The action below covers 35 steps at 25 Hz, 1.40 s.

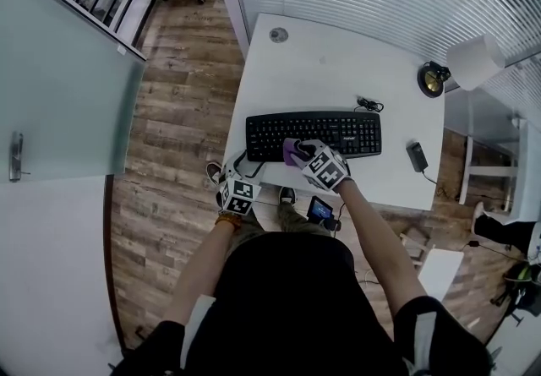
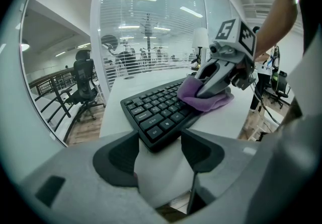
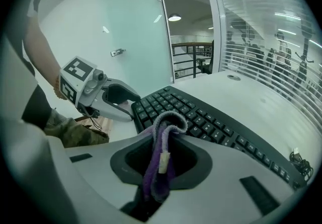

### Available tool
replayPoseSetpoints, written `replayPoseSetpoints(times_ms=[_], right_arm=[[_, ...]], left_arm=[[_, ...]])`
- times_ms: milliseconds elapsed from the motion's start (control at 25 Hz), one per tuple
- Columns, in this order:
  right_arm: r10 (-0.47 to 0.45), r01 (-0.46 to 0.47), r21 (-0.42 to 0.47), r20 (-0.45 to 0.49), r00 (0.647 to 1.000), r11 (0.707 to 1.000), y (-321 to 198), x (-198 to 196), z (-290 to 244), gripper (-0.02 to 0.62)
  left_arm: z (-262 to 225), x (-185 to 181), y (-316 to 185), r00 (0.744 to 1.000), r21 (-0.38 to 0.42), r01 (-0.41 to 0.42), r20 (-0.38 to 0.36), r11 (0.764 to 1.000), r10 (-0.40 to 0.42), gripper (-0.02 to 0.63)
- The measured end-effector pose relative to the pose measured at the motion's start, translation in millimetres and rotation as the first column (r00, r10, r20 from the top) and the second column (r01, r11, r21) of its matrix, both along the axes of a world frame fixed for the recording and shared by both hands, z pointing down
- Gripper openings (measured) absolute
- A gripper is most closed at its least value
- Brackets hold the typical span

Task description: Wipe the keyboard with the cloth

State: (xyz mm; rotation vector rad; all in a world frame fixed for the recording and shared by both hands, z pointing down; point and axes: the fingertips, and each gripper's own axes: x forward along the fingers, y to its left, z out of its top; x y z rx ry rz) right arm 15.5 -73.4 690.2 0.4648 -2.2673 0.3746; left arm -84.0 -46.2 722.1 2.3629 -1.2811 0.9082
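A black keyboard (image 1: 338, 134) (image 2: 151, 112) (image 3: 216, 122) lies along the near side of the white desk (image 1: 338, 62). My right gripper (image 1: 300, 153) (image 2: 211, 81) (image 3: 162, 135) is shut on a purple cloth (image 1: 291, 149) (image 2: 207, 101) (image 3: 157, 167). It presses the cloth onto the keys left of the keyboard's middle. My left gripper (image 1: 240, 177) (image 2: 158, 153) (image 3: 122, 102) stands open at the keyboard's near left corner, by the desk's edge. That corner lies just ahead of the gap between its jaws.
A white lamp (image 1: 473, 62) on a dark round base (image 1: 433, 79) stands at the desk's right. A cable (image 1: 369, 104) lies behind the keyboard, a small dark device (image 1: 417, 156) to its right. A glass door (image 1: 59, 87) and wooden floor (image 1: 177, 104) are to the left.
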Motion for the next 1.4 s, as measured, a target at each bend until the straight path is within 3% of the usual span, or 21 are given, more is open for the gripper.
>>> replayPoseSetpoints(times_ms=[760, 1120, 1280, 1400], right_arm=[[-0.134, 0.125, -0.096, -0.088, 0.987, 0.987, 5, -74, 2, 0.066], [-0.186, 0.175, -0.083, -0.149, 0.971, 0.981, 4, -93, -4, 0.066], [-0.143, 0.136, -0.062, -0.123, 0.982, 0.989, -3, -75, -16, 0.077], [-0.055, 0.054, -0.028, -0.064, 0.996, 0.998, -8, -55, -38, 0.078]], left_arm=[[0, -1, 1, 1.0, 0.01, -0.001, 0.011, 1.0, 0.001, 0.265], [2, -3, -1, 1.0, -0.019, 0.0, -0.011, 1.0, 0.0, 0.265], [-1, -5, 2, 0.994, -0.11, -0.111, -0.034, 0.988, 0.108, 0.265], [-32, -11, -2, 0.982, -0.064, -0.177, -0.081, 0.982, 0.171, 0.267]])
